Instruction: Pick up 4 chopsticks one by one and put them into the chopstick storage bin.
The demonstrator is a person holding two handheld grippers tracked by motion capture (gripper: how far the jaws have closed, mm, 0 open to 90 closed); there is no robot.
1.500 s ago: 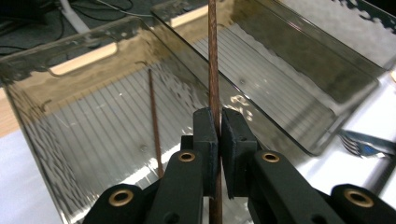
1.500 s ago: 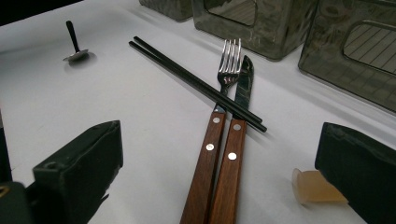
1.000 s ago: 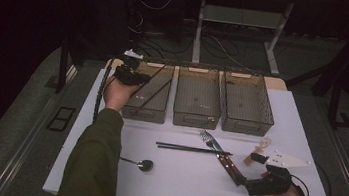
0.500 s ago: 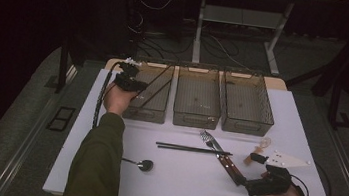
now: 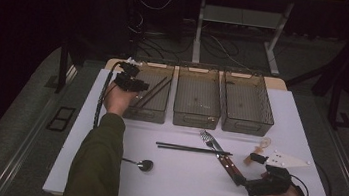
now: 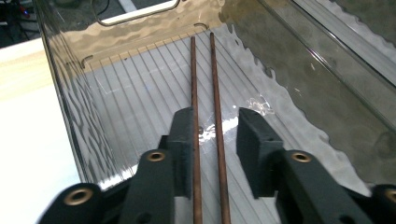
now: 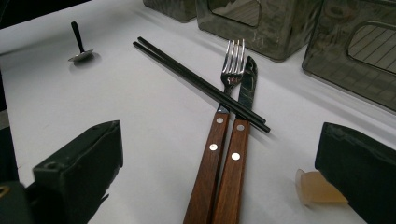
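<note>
Jaws of the left gripper [image 6: 210, 140] have just been opening off the brown chopsticks [image 6: 205, 84], now lying loose between them in the left bin [image 5: 158, 115] — best lifted straight up, clear of the sticks — while the right gripper [image 7: 219, 168] waits spread wide over fork [image 7: 219, 135] and knife [image 7: 238, 140].

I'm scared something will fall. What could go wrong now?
1. The two thin brown chopsticks in the left clear plastic bin lie between the left gripper jaws, which have just been opening; lifting carelessly might drag one back out.
2. The black chopsticks lie across the wooden-handled fork and wooden-handled knife. If the open right gripper grabs those, the chopsticks may roll away.
</note>
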